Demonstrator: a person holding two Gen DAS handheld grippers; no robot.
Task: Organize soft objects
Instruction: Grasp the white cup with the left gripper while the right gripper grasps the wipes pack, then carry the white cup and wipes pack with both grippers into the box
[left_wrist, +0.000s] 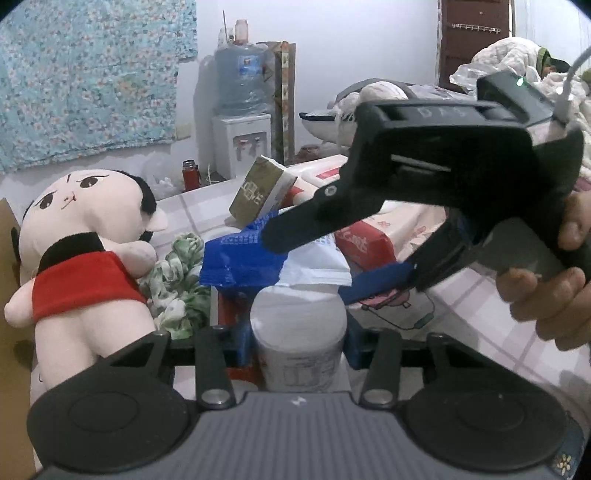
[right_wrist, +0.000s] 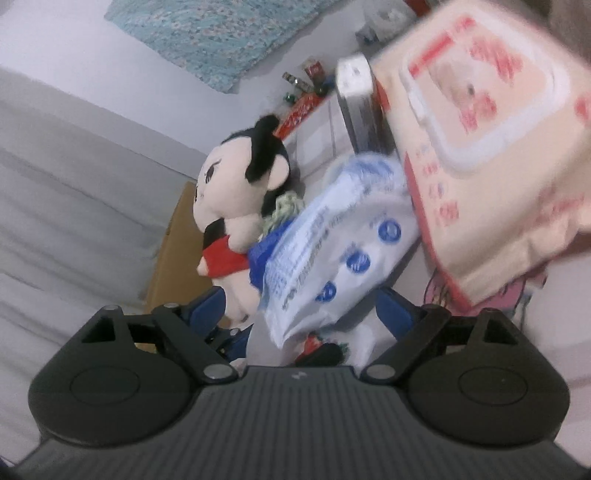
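**Soft goods on the tiled tabletop (left_wrist: 461, 295)**

- Left gripper (left_wrist: 299, 343) – bottom centre of the left wrist view. A white roll (left_wrist: 299, 332) stands upright between its blue fingers (left_wrist: 245, 343). The pads appear to meet the roll's sides, at a moderate opening.
- Right gripper (right_wrist: 303, 306) – jaws spread wide. A blue-and-white printed pack (right_wrist: 332, 251) lies slanted between the fingers, and neither pad visibly presses on it. In the left wrist view this gripper enters from the upper right, held by a hand (left_wrist: 535, 288).
- Plush doll (left_wrist: 85, 258) – left of frame in the left wrist view. It has a pale face, black hair and a red top, and it stands upright against a cardboard box (right_wrist: 173, 258).
- Green-and-white cloth (left_wrist: 177, 280) – crumpled and touching the doll's right side.
- Blue mesh piece (left_wrist: 236, 258) – centre of frame, just beside the cloth and under the right gripper's upper finger.
- Red tissue pack (left_wrist: 364, 243) – right of centre, partly covered by the printed pack.
- Olive tissue pack (left_wrist: 258, 192) – tilted, behind the mesh piece.
- Pink wipes pack (right_wrist: 480, 147) – fills the upper right of the right wrist view. It is blurred, with its white flip lid facing the camera.
- Water dispenser (left_wrist: 242, 144) – upper centre, against the far wall.
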